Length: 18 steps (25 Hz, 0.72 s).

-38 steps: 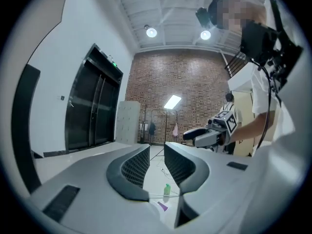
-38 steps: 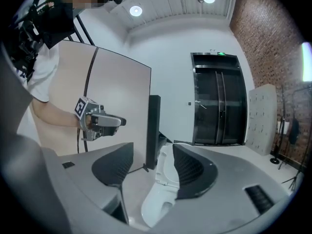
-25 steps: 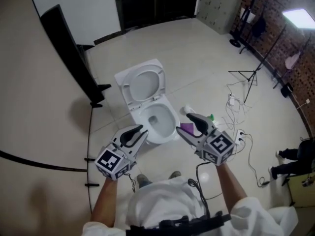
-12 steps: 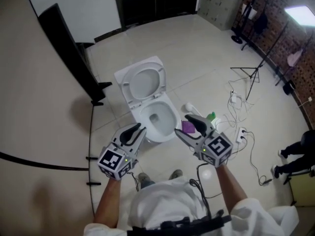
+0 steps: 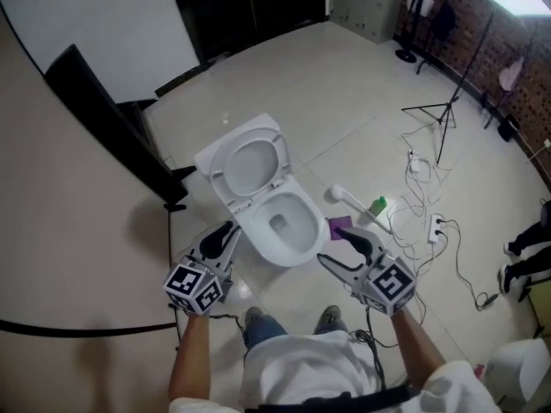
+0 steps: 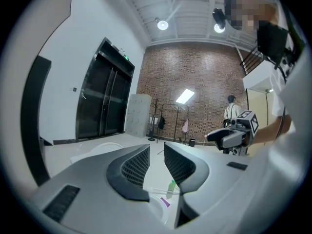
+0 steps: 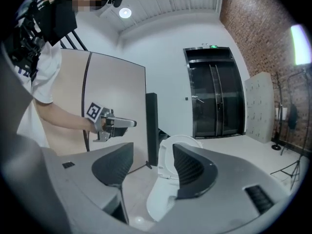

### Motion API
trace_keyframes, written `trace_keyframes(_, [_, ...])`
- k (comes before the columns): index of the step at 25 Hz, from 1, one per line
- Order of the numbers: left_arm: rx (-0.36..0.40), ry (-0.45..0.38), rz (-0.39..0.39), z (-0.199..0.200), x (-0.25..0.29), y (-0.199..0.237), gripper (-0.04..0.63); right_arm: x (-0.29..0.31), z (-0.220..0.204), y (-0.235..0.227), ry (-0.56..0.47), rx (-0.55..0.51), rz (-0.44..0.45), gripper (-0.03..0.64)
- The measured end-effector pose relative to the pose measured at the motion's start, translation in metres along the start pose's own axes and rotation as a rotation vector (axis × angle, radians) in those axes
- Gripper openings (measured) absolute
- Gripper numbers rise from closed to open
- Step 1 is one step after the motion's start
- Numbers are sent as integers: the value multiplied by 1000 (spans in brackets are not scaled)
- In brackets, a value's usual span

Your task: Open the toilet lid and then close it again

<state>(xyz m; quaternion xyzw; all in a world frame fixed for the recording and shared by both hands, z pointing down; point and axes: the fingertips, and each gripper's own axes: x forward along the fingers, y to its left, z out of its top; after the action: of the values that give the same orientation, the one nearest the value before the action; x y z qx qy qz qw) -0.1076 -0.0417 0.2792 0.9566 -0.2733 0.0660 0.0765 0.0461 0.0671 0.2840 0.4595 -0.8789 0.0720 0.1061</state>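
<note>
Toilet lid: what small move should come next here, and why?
Probably ease the right tongs forward to the top edge of the lid and tip it down: it stands raised behind the bowl, and the right tongs are wide open, empty and facing it.

Left gripper (image 6: pixel 156 152) holds its fingers (image 6: pixel 135 168) slightly apart, empty; right gripper (image 6: pixel 233 135) beyond.

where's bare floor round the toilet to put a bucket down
Bare floor lies behind the toilet, toward the dark doors, and between it and the black panel. Its right side is crowded: green bottle, purple item, cables.
</note>
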Motion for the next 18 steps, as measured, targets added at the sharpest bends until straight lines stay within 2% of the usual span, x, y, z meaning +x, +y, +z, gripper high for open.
trace_keyframes(2, [15,45,-40,3,10,35,86,11,-5,2,22,-31,-43,264])
trace_keyframes(4, [72,72,-77,6,17,72,86,26,-9,5,32,-23,-105,264])
trace_keyframes(8, [164,94,-161,-3,22,144,87,60,-16,15,-2,133,-269,264])
trace_keyframes(11, [206,164,-212,-20,26,202,87,96,-15,37,-28,230,-368,264])
trace_keyframes(13, [212,212,-231,-36,32,232,89,120,-13,52,-33,258,-398,264])
trace_keyframes(16, [189,272,-245,-63,50,262,181,150,-11,72,-28,259,-400,264])
trace_keyframes(18, [191,306,-260,-82,66,273,183,161,-17,80,-18,257,-402,264])
